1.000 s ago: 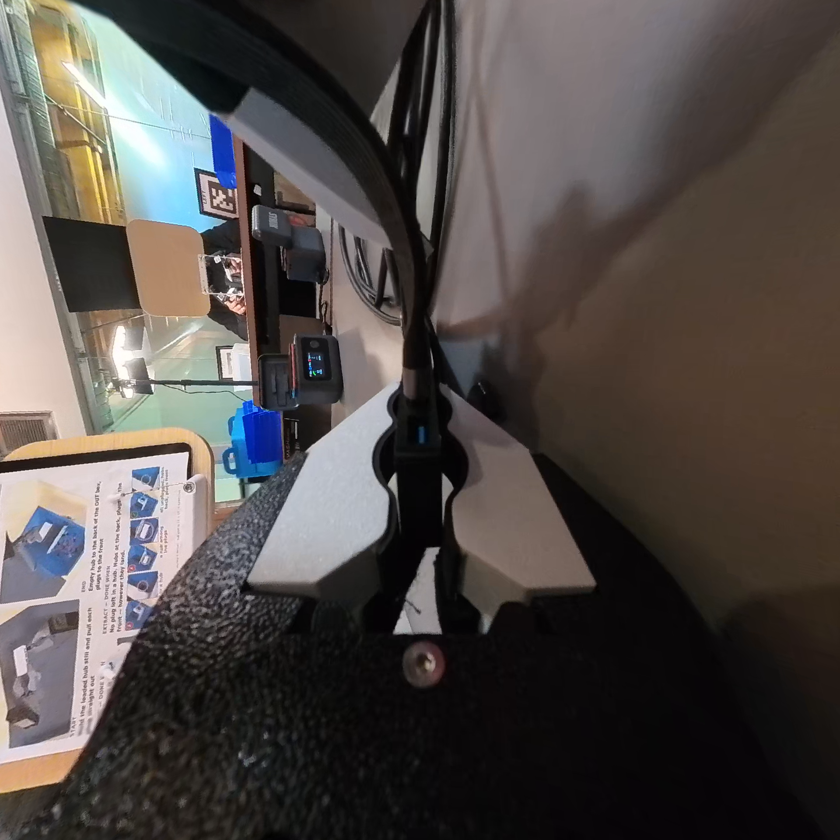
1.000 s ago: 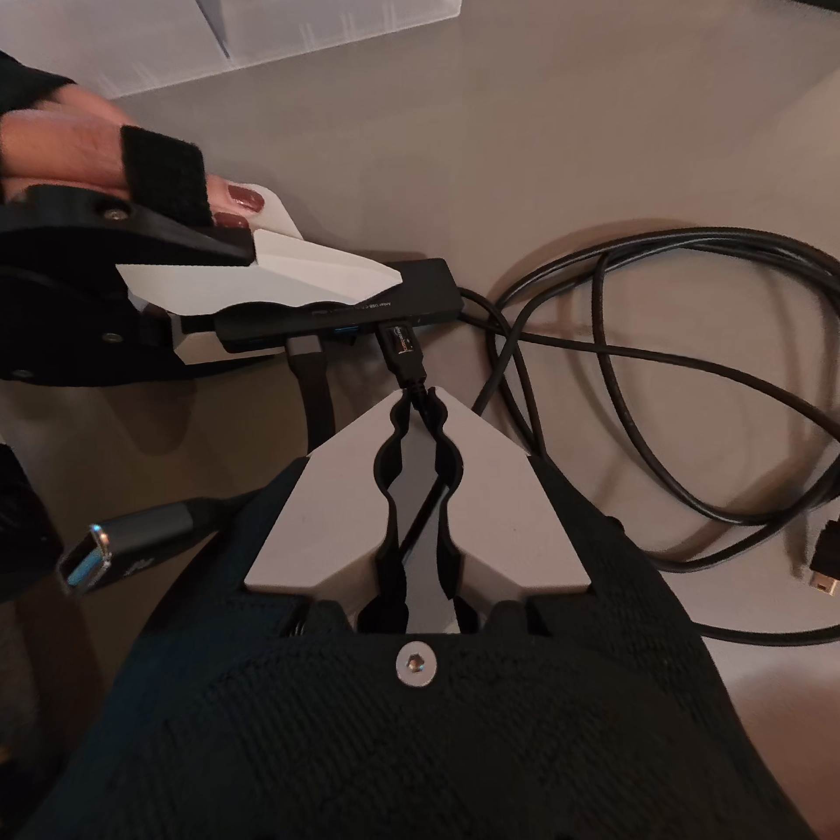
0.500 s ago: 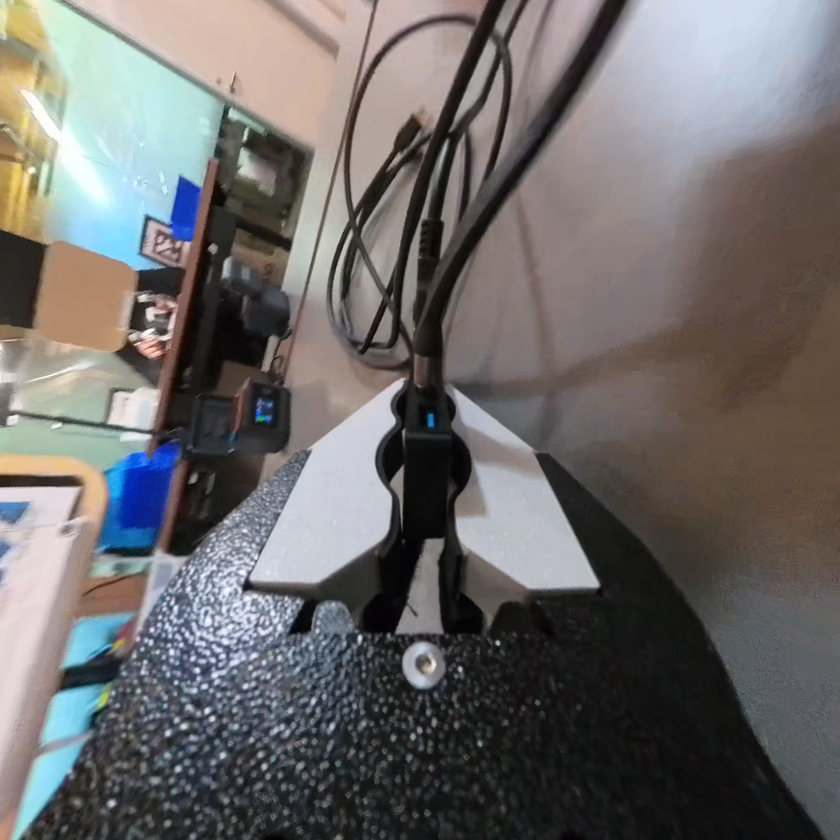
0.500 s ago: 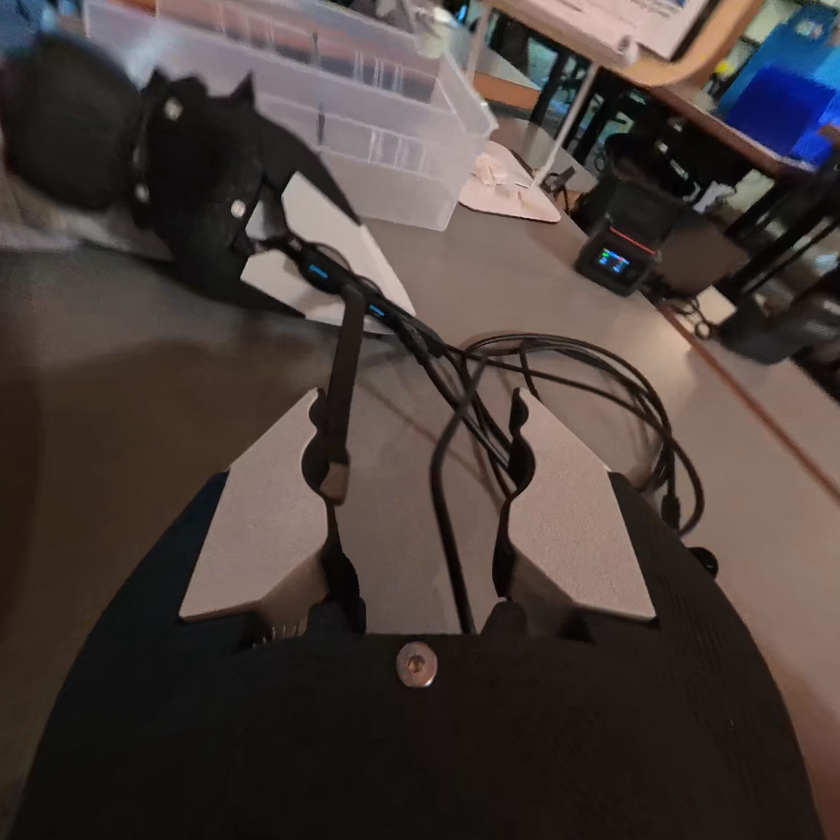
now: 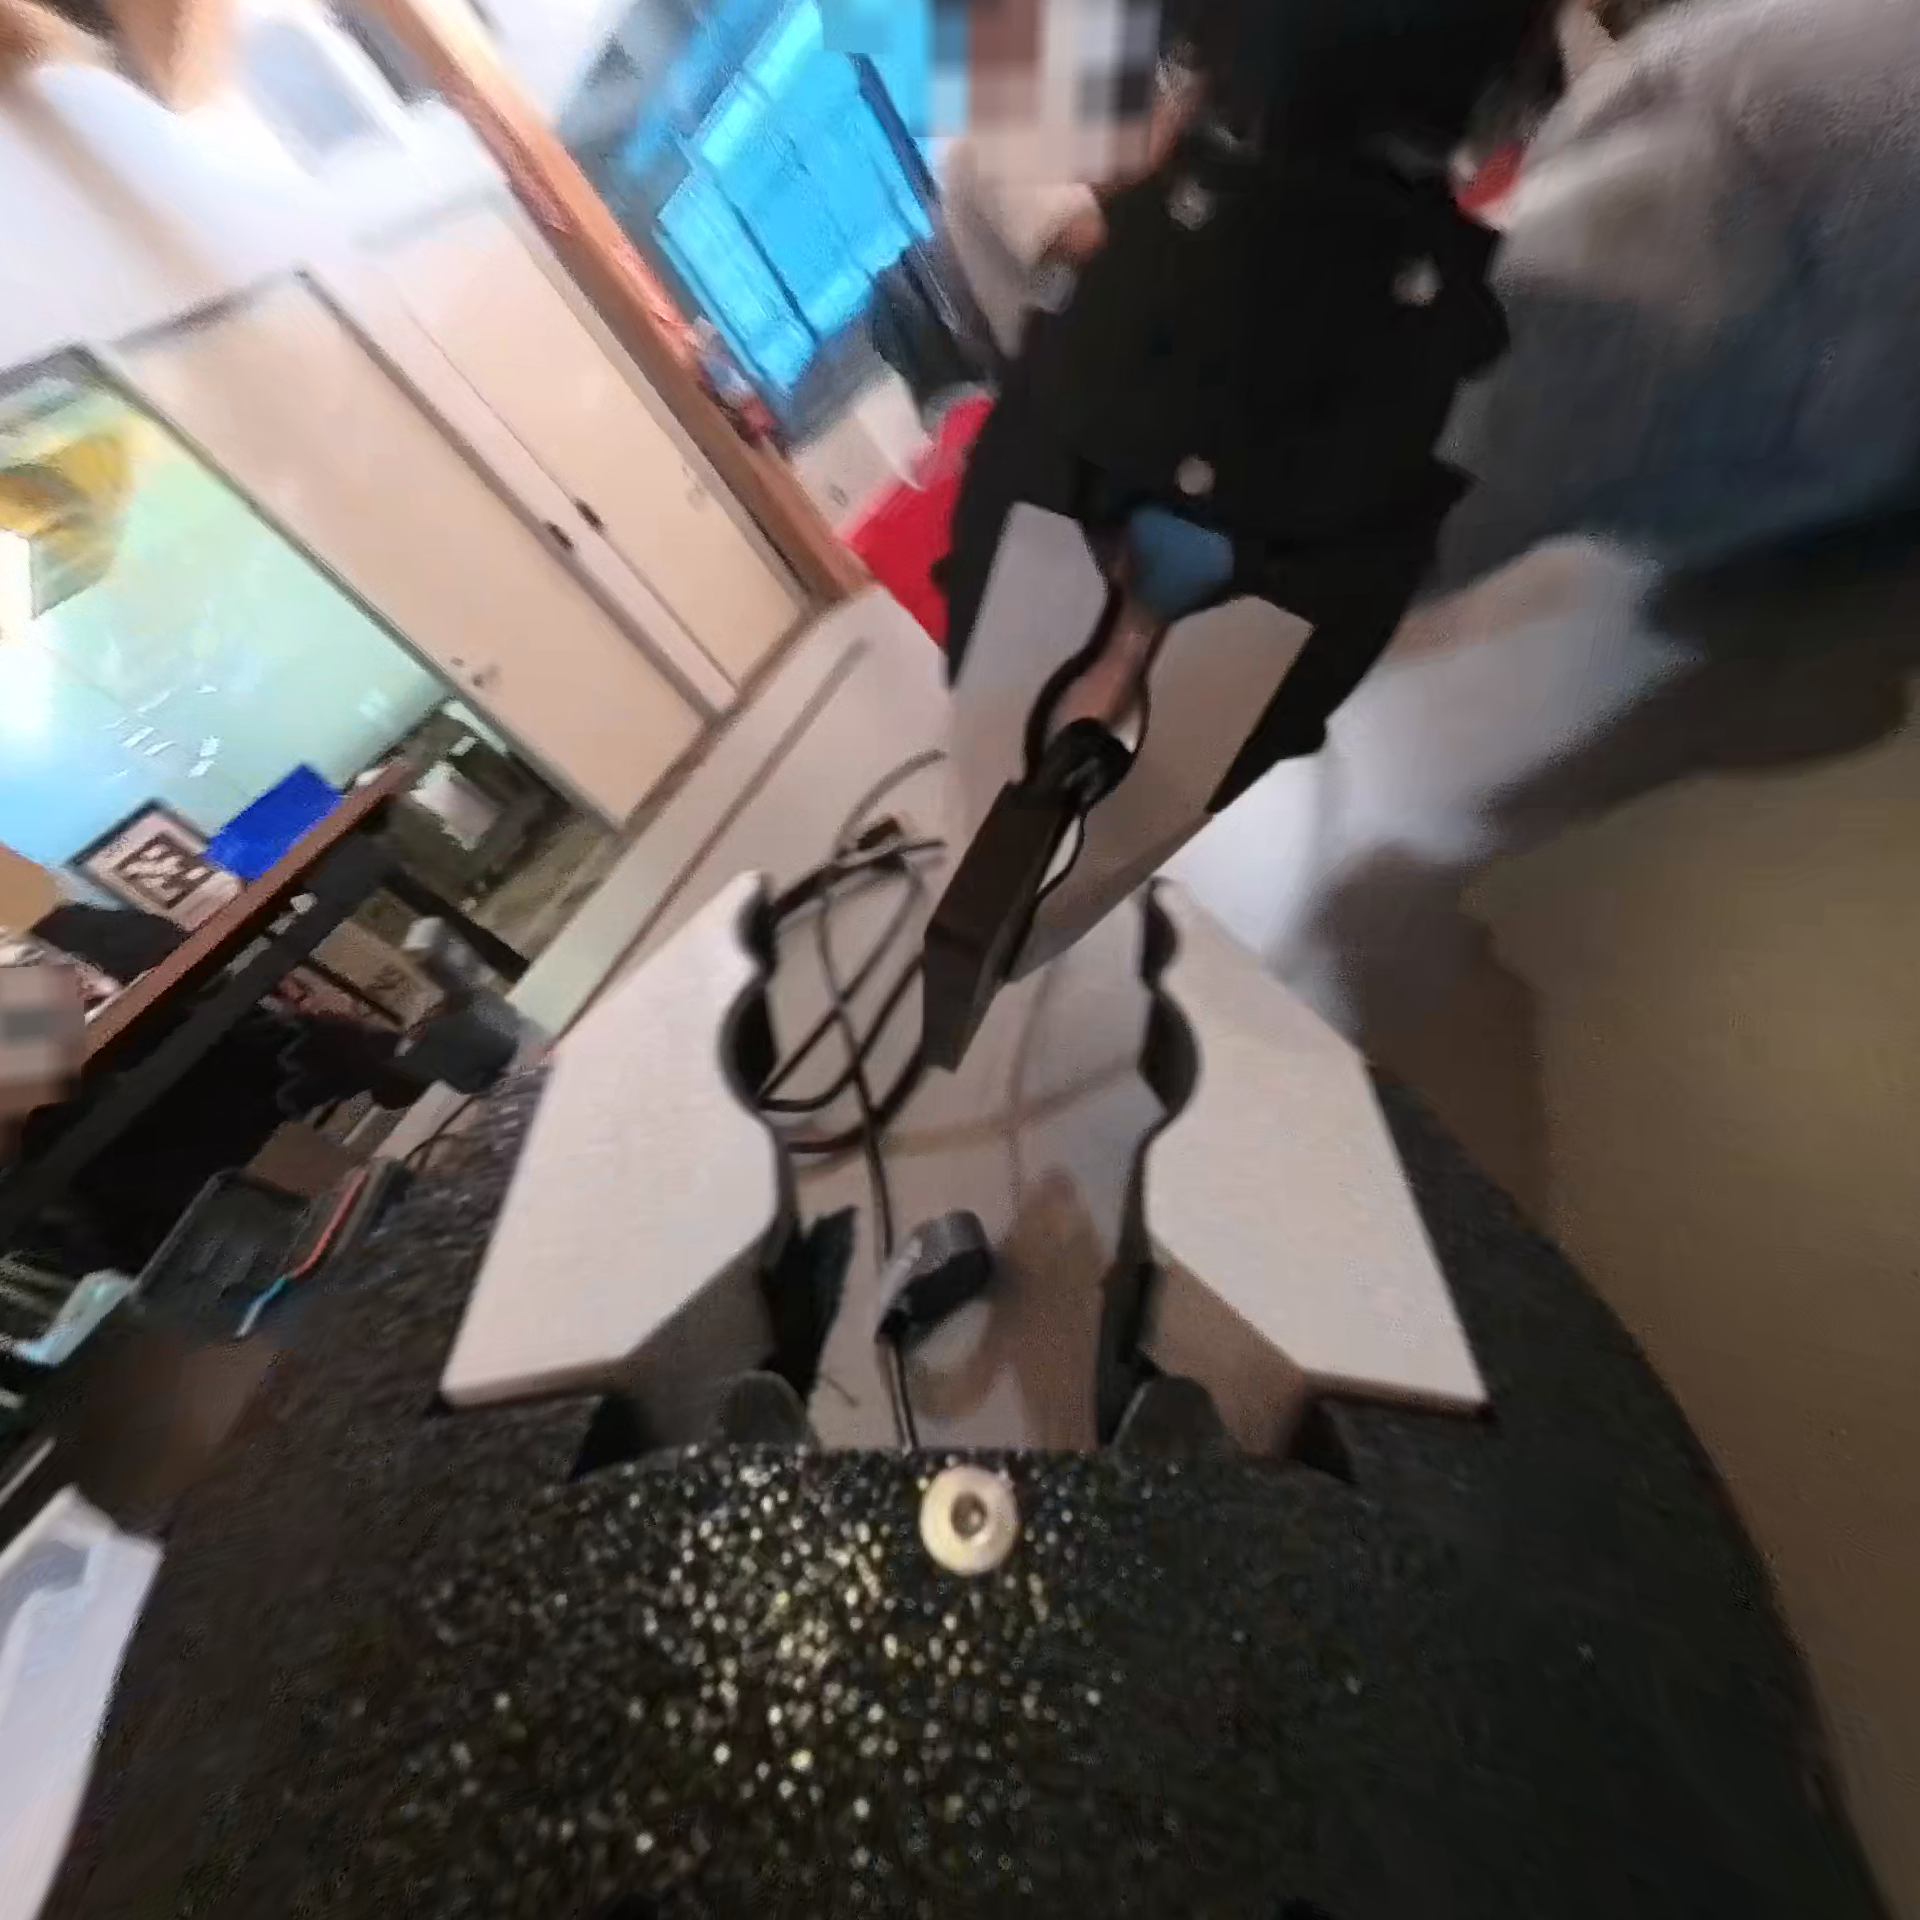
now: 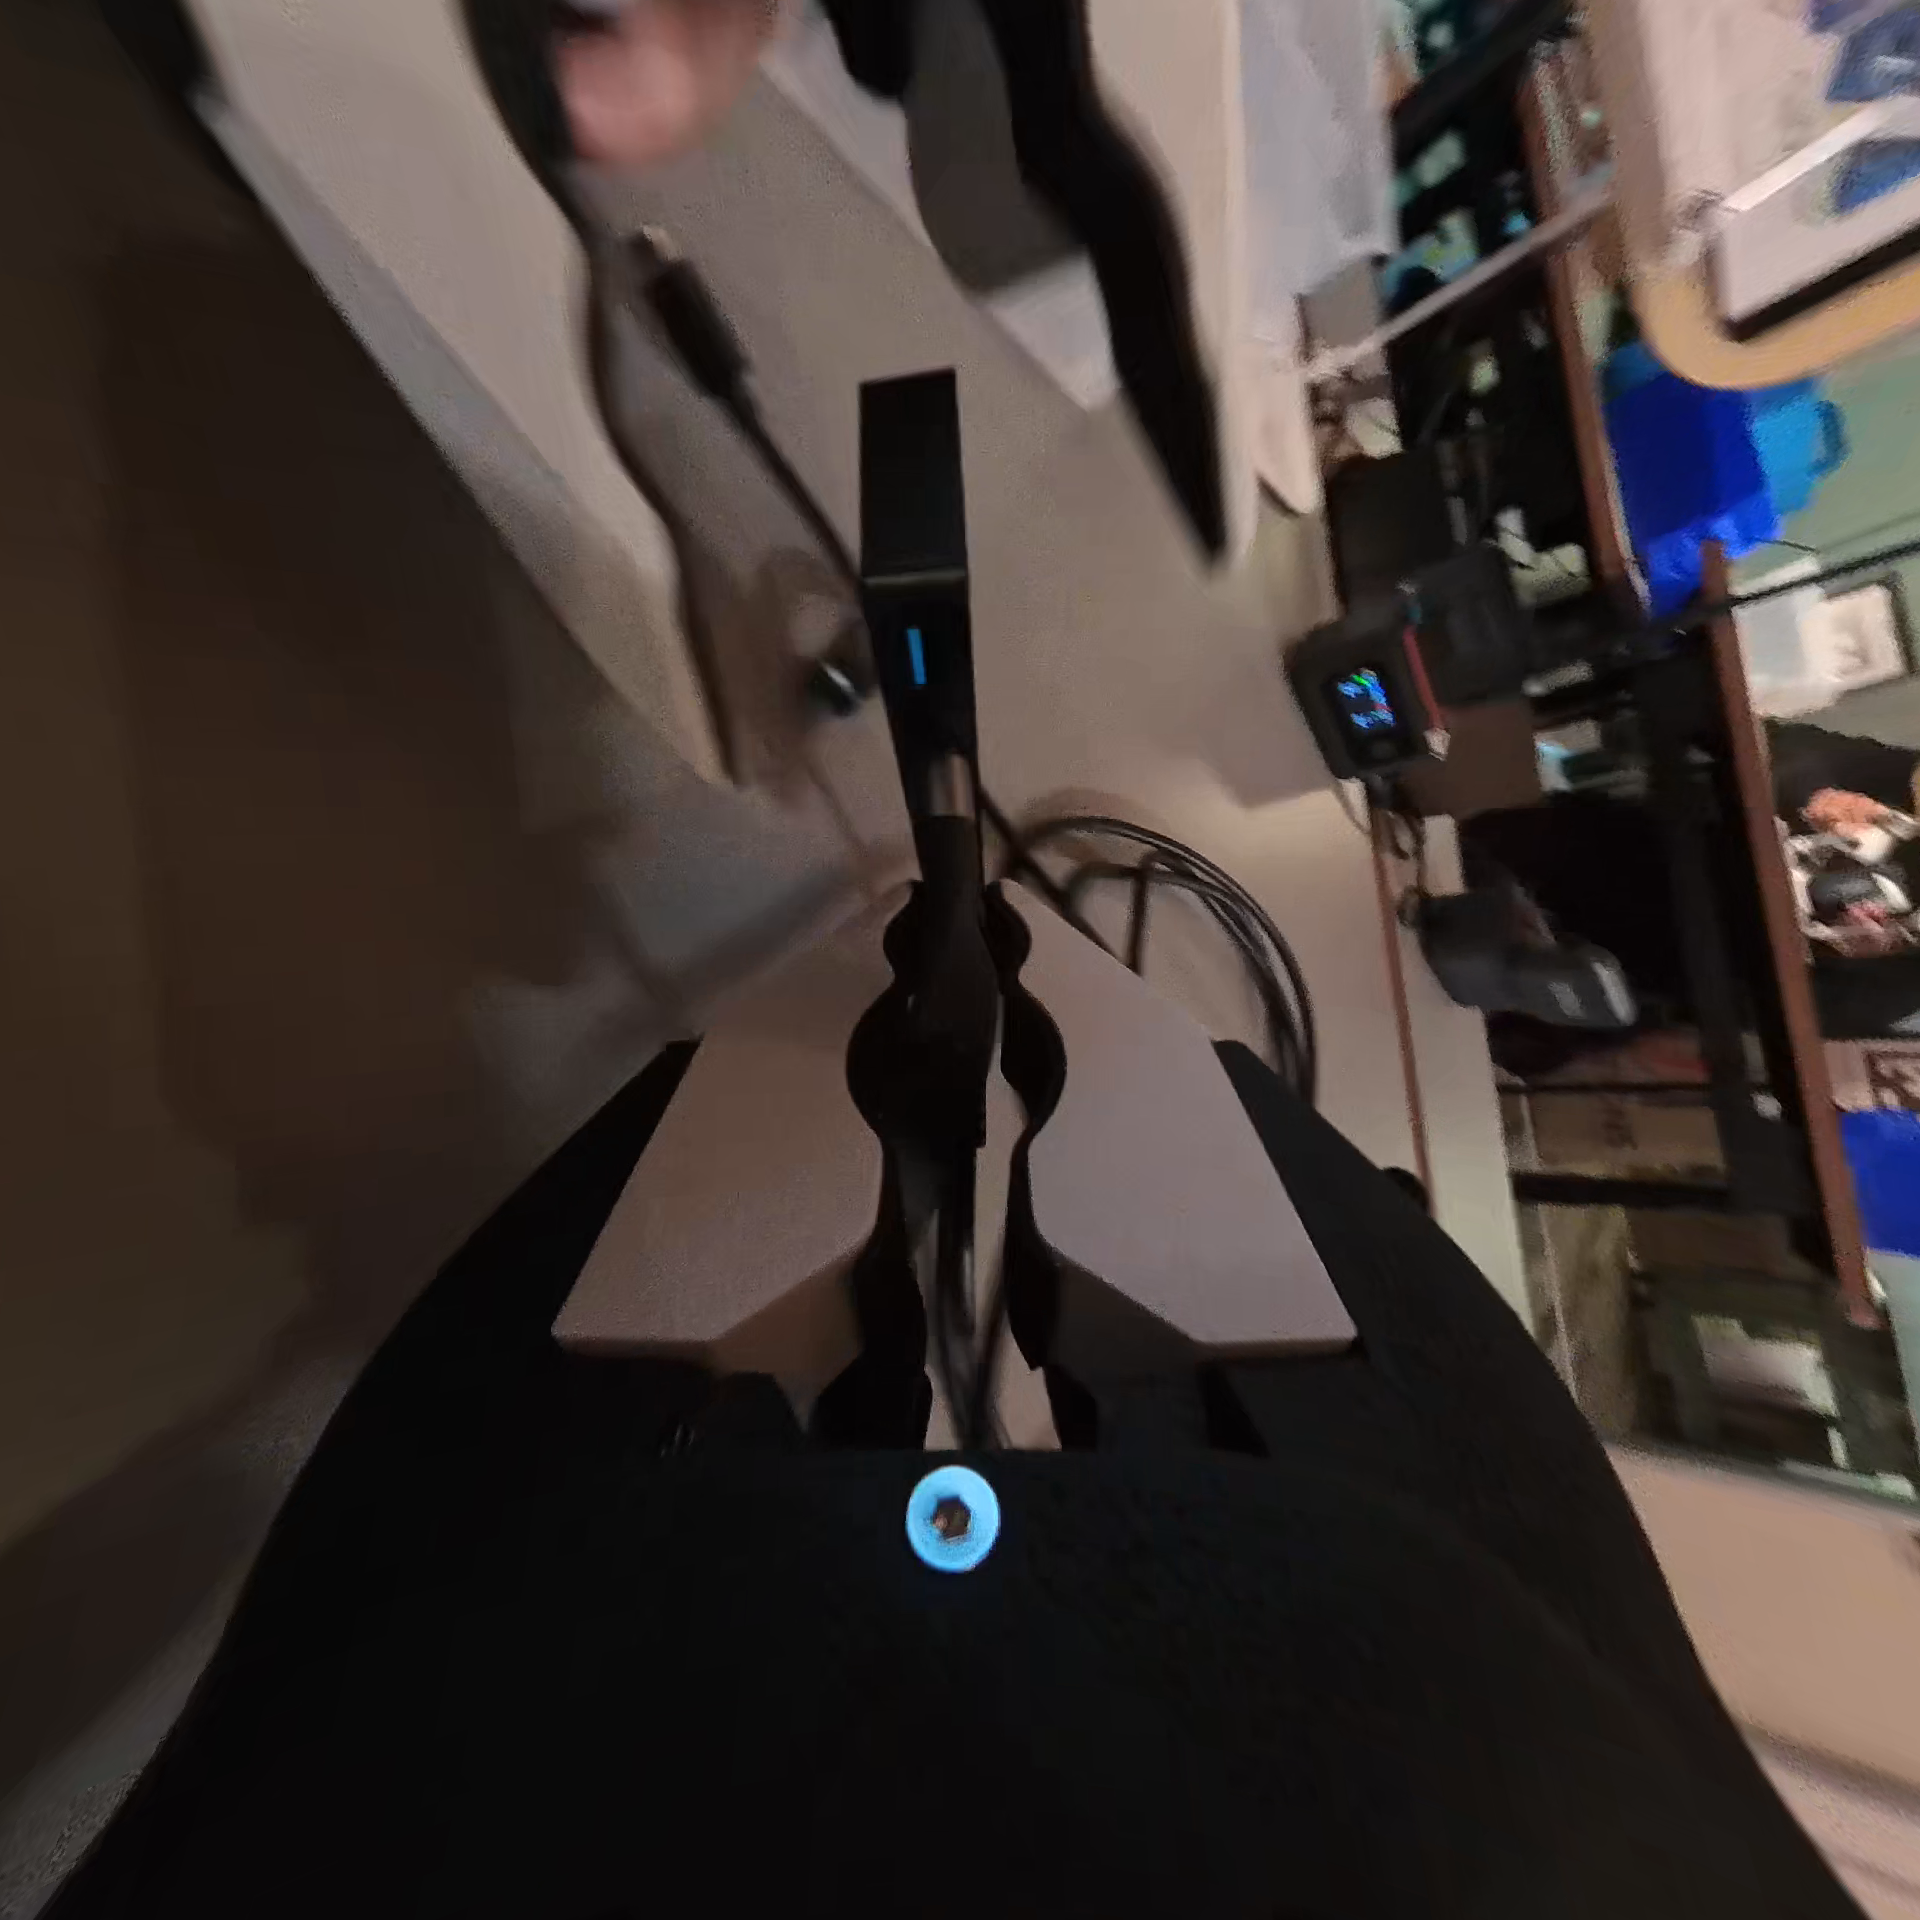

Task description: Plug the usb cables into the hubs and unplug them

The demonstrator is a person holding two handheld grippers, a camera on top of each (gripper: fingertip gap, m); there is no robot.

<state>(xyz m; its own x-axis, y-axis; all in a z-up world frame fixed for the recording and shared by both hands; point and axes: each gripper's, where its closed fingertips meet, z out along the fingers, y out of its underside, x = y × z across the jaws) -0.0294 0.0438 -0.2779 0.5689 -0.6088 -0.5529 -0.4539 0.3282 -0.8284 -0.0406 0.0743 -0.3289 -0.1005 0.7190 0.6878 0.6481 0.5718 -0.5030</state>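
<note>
My right gripper (image 6: 951, 904) is shut on the cable end of the black USB hub (image 6: 914, 520), just behind its silver collar. The hub sticks out past the fingertips, off the table, with a blue port showing on its side. In the left wrist view the right gripper (image 5: 1101, 727) hangs ahead with the hub (image 5: 987, 894) pointing down from it. My left gripper (image 5: 951, 904) is open and empty, apart from the hub. A loose grey USB plug (image 5: 935, 1268) lies on the table between the left fingers. Both views are blurred.
A coil of black cables (image 6: 1195, 894) lies on the grey table (image 6: 1143, 644), also seen in the left wrist view (image 5: 842, 987). A small black device with a lit screen (image 6: 1371, 707) stands by the table's edge. A person's blurred sleeve (image 5: 1662, 260) is at the right. One gripper's finger ends stand about 6 cm off the other's.
My left gripper has opened and let go of the hub. My right gripper, open half a second ago, has shut on the hub's cable end and lifted it. Both views swung sharply.
</note>
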